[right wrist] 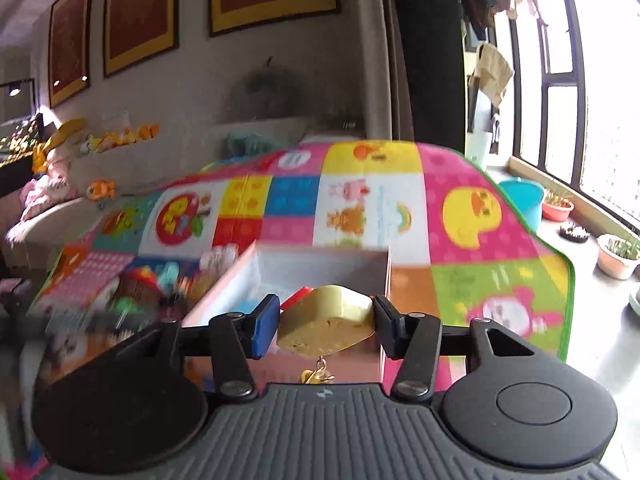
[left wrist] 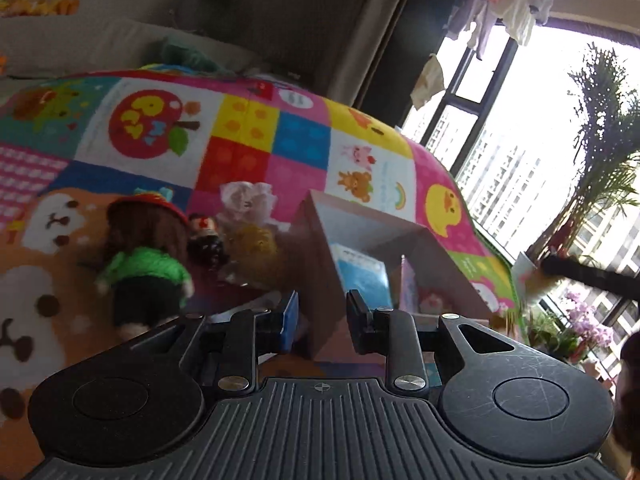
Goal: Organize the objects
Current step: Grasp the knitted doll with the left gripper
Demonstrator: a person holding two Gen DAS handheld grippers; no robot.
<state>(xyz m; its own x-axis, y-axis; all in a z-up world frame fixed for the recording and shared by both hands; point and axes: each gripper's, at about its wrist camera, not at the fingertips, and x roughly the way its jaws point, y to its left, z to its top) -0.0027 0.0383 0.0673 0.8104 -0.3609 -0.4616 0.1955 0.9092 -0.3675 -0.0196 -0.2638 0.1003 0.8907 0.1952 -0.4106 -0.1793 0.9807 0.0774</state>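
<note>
A pink open box stands on a colourful play mat; it also shows in the right wrist view. My left gripper is open and empty, just in front of the box's near edge. Left of the box lie a doll in a green top, a small dark figure and pale and yellow soft toys. My right gripper is shut on a pale yellow-green toy with a gold key ring hanging below, held over the near side of the box.
The mat ends at a green border on the right. Beyond it are plant pots, a blue tub and tall windows. A sofa with soft toys stands behind the mat. A potted palm stands by the window.
</note>
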